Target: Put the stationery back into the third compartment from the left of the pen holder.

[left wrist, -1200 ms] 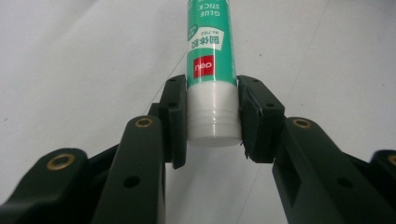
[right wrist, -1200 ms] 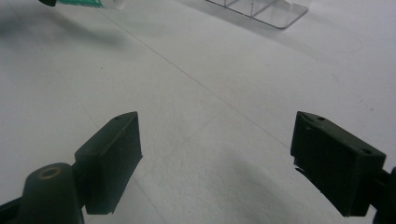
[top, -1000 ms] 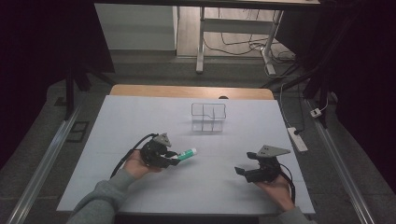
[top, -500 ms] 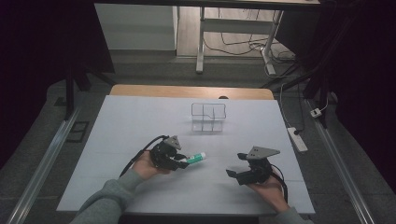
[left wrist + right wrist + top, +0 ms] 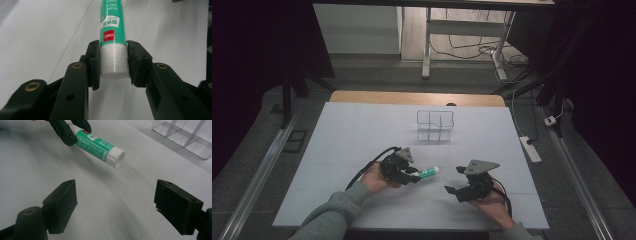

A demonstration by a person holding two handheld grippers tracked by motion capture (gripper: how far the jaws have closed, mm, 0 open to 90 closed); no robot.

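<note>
A green glue stick (image 5: 428, 173) with white ends is held level just above the white table, its far end pointing right. My left gripper (image 5: 416, 175) is shut on it. In the left gripper view the pads (image 5: 93, 62) clamp the white base of the glue stick (image 5: 111, 27). My right gripper (image 5: 455, 180) hovers a short way to the right, open and empty, facing the stick. In the right gripper view its jaws (image 5: 115, 202) stand wide apart, with the glue stick (image 5: 98, 143) ahead and above them, its white end toward me.
A clear plastic compartment holder (image 5: 435, 125) stands at the middle back of the white table top (image 5: 352, 135), also in the right gripper view as the clear holder (image 5: 185, 137). A power strip (image 5: 530, 149) lies on the floor to the right.
The left gripper has carried the glue stick to the right and a little nearer. The right gripper has moved left toward it, so the gap between them has shrunk.
</note>
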